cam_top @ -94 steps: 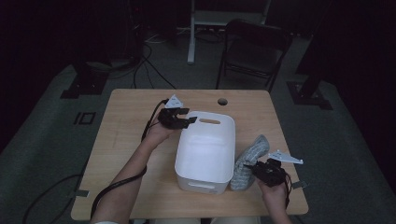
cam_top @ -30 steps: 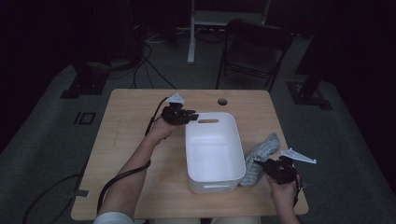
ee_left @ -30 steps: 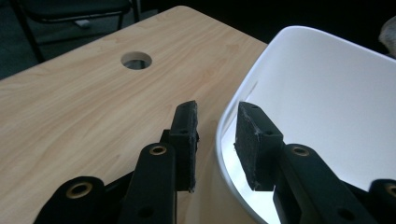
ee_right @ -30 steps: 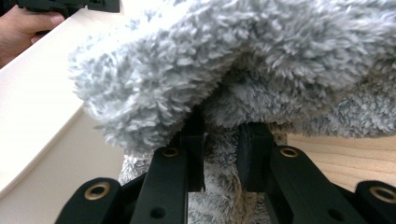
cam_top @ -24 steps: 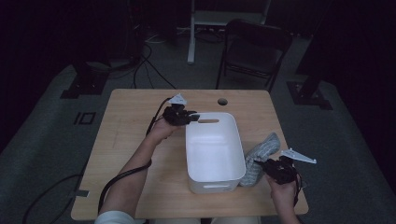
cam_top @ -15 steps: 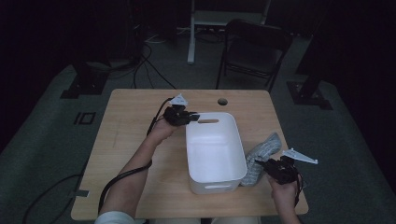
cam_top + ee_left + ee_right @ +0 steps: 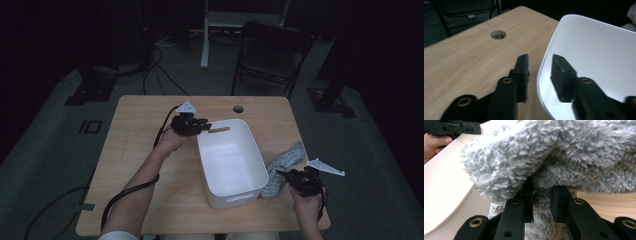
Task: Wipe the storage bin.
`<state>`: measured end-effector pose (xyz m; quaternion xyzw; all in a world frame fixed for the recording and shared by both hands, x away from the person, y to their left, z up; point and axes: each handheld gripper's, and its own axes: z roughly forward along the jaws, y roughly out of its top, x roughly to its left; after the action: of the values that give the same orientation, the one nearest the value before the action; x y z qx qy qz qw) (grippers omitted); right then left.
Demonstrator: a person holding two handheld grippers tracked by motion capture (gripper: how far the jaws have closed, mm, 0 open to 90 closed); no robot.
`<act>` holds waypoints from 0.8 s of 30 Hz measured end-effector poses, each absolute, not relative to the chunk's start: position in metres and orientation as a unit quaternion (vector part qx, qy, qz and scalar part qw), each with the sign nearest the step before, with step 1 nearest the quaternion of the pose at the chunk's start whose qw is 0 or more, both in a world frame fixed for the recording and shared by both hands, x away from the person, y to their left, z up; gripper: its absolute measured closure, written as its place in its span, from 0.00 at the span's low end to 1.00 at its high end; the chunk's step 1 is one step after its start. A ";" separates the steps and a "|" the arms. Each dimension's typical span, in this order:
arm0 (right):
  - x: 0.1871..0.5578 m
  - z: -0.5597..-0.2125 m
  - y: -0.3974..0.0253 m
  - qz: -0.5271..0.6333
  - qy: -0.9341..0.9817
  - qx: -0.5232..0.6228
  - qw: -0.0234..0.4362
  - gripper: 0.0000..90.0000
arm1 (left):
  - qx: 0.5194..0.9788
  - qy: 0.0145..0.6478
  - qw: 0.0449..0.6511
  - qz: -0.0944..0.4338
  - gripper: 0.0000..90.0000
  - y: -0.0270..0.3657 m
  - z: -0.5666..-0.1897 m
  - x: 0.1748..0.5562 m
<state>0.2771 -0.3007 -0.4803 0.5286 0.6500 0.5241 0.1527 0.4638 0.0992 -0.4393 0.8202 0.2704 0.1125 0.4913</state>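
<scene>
Here my right gripper (image 7: pixel 540 202) has its two jaws pinched into a fold of the grey fleece cloth (image 7: pixel 574 152), pile bulging over and around both pads, so I read it as clamped on the fabric. The cloth lies on the table just beside the white bin's (image 7: pixel 232 162) outer wall, not in it, with its far end trailing away from my fingers across the wood. On the other side, my left gripper (image 7: pixel 539 72) straddles the bin's rim (image 7: pixel 544 65), one pad outside over the wooden table (image 7: pixel 461 57), one inside against the white wall; a gap shows on both faces, so I judge it released, not yet biting. I take this as the grasp step of loading the cloth into the bin. Next I would close the left jaws to steady the bin, then lift the cloth clear of the rim and carry it over the opening.
</scene>
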 end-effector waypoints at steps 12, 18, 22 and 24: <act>0.277 -0.482 -0.302 0.523 0.651 0.529 0.151 0.84 | 0.837 0.248 0.472 0.121 0.84 0.090 -0.439 0.469; 0.278 -0.482 -0.303 0.523 0.650 0.531 0.151 0.84 | 0.835 0.255 0.474 0.113 0.89 0.090 -0.439 0.467; 0.278 -0.482 -0.304 0.522 0.647 0.534 0.155 0.84 | 0.835 0.252 0.477 0.109 0.93 0.095 -0.440 0.461; 0.278 -0.481 -0.308 0.522 0.643 0.538 0.158 0.84 | 0.831 0.256 0.482 0.106 0.95 0.098 -0.441 0.459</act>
<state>0.2778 -0.3075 -0.4813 0.5381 0.6429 0.5218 0.1578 0.4589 0.0976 -0.4407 0.8311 0.2560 0.1059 0.4821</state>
